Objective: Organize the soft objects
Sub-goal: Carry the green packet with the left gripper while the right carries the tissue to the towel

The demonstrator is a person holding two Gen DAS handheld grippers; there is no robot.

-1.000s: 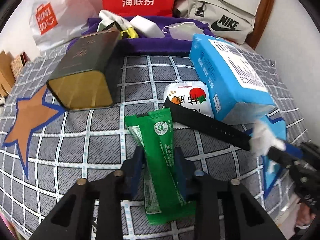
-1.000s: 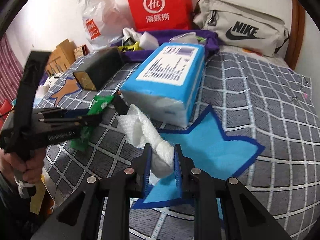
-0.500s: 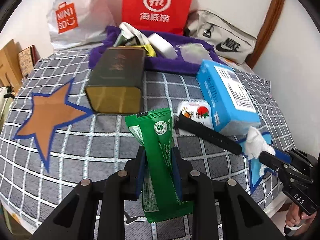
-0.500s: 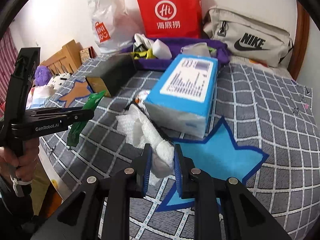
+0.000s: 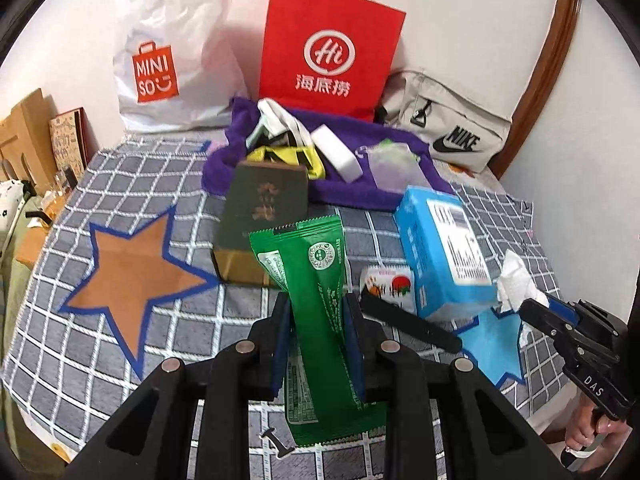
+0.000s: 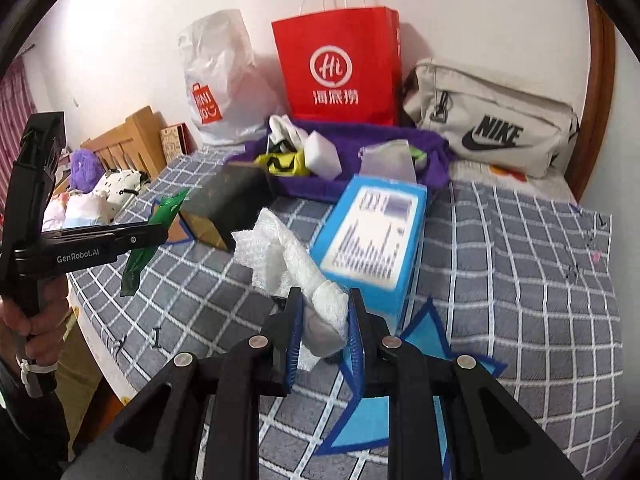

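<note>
My left gripper (image 5: pixel 317 312) is shut on a green snack packet (image 5: pixel 316 300) and holds it above the checked bedspread; the packet also shows in the right wrist view (image 6: pixel 154 232). My right gripper (image 6: pixel 323 312) is shut on a crumpled white tissue (image 6: pixel 288 264) and holds it above the bed near the blue tissue box (image 6: pixel 372 236). The tissue (image 5: pixel 516 284) and the right gripper (image 5: pixel 536 308) show at the right in the left wrist view. A purple cloth (image 5: pixel 352 184) with several small items lies at the back.
A dark green and gold box (image 5: pixel 260 220), a blue tissue box (image 5: pixel 440 248), a small white packet (image 5: pixel 388 284) and a black strap (image 5: pixel 408 324) lie on the bed. A brown star patch (image 5: pixel 128 276) is left, a blue star patch (image 6: pixel 404 400) right. Bags stand against the wall.
Both grippers have risen and pulled back from the bed with their loads. The packet and the tissue now hang higher above the bedspread.
</note>
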